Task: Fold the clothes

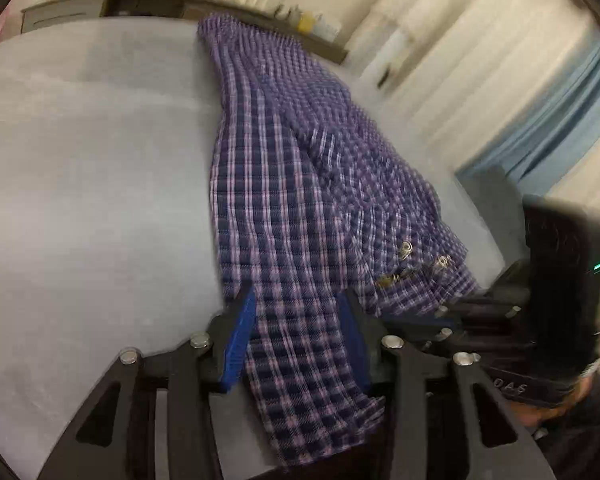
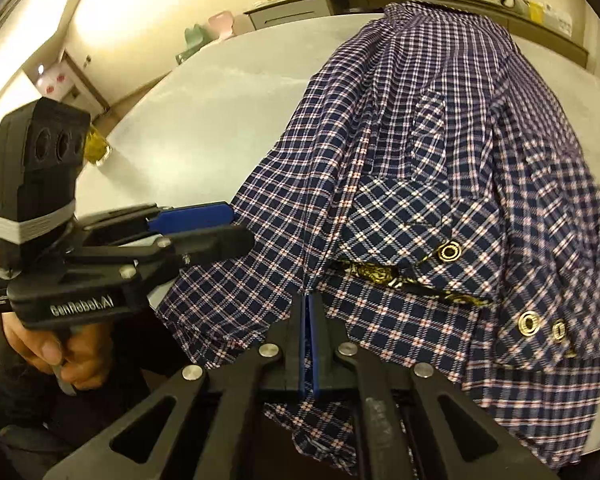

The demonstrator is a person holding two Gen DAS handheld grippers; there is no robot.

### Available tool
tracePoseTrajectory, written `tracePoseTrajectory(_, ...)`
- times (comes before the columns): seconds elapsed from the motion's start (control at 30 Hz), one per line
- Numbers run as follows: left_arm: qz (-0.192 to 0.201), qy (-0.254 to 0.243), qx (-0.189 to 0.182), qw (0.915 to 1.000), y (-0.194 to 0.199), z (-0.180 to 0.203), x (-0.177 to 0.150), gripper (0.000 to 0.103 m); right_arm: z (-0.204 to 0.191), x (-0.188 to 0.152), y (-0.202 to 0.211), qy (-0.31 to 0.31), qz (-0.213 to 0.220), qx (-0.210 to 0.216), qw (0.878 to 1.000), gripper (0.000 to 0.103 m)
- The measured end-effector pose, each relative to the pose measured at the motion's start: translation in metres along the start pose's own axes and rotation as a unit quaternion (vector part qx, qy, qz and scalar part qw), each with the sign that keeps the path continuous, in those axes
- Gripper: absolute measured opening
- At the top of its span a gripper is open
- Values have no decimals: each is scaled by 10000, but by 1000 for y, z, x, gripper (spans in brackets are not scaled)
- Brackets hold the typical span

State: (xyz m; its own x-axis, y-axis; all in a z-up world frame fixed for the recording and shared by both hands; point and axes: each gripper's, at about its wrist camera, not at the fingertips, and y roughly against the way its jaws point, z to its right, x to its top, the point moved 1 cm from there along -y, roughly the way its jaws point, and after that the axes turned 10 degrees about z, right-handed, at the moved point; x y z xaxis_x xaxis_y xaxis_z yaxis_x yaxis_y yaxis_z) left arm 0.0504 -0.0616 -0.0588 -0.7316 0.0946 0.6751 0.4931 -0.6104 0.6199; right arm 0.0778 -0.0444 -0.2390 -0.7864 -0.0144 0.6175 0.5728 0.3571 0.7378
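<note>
Plaid shirt [image 2: 440, 168] lies lengthwise on the grey table [image 1: 92, 168], long axis running straight ahead of both grippers, near hem overhanging the table edge. Left gripper [image 1: 296, 344]: jaws wide, hem fabric between them. Right gripper [image 2: 310, 344]: jaws pinched onto the hem. Bare tabletop extends left of the left gripper.

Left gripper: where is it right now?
In the right wrist view the left gripper is at the left, at the near-left edge of the plaid shirt, beside the right gripper, over the grey table.
</note>
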Motion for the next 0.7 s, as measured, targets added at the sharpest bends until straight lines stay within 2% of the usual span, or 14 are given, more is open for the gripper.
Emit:
tracePoseTrajectory(0.13, 9, -245, 219, 9995, 2, 4, -5, 40, 15, 4, 24, -3, 462, -52, 9989, 4)
tracePoseTrajectory(0.23, -13, -240, 238, 9994, 12, 7, -17, 40, 41, -10, 26, -44, 347, -333, 9988, 8)
tracePoseTrajectory(0.3, 1, -158, 264, 9995, 18, 5, -23, 41, 71, -22, 52, -270, 397, -566, 9972, 13)
tracePoseTrajectory(0.33, 33, -107, 313, 9994, 24, 4, -29, 41, 87, -29, 71, -487, 559, -698, 9948, 25)
tracePoseTrajectory(0.37, 66, -57, 361, 9993, 31, 2, -34, 41, 102, -35, 89, -700, 712, -839, 9915, 43)
tracePoseTrajectory(0.43, 268, 149, 496, 9983, 43, -3, -42, 44, 116, -38, 105, -1022, 808, -1291, 9830, 60)
tracePoseTrajectory(0.5, 365, 341, 432, 9978, 50, -6, -42, 48, 132, -47, 119, -1299, 793, -1749, 9727, 61)
tracePoseTrajectory(0.53, 322, 427, 323, 9980, 49, -6, -42, 49, 138, -55, 114, -1383, 617, -1795, 9720, 61)
tracePoseTrajectory(0.6, 102, 488, 106, 9987, 38, -1, -42, 49, 126, -51, 105, -1163, 437, -1817, 9755, 61)
tracePoseTrajectory(0.63, 31, 382, 107, 9992, 31, 5, -42, 49, 120, -50, 101, -1052, 347, -1827, 9769, 56)
tracePoseTrajectory(0.67, 8, 212, 184, 9996, 28, 11, -43, 47, 115, -48, 97, -935, 264, -1823, 9784, 31)
tracePoseTrajectory(0.7, -16, 42, 261, 9996, 25, 17, -44, 29, 112, -46, 91, -774, 219, -1733, 9816, 16)
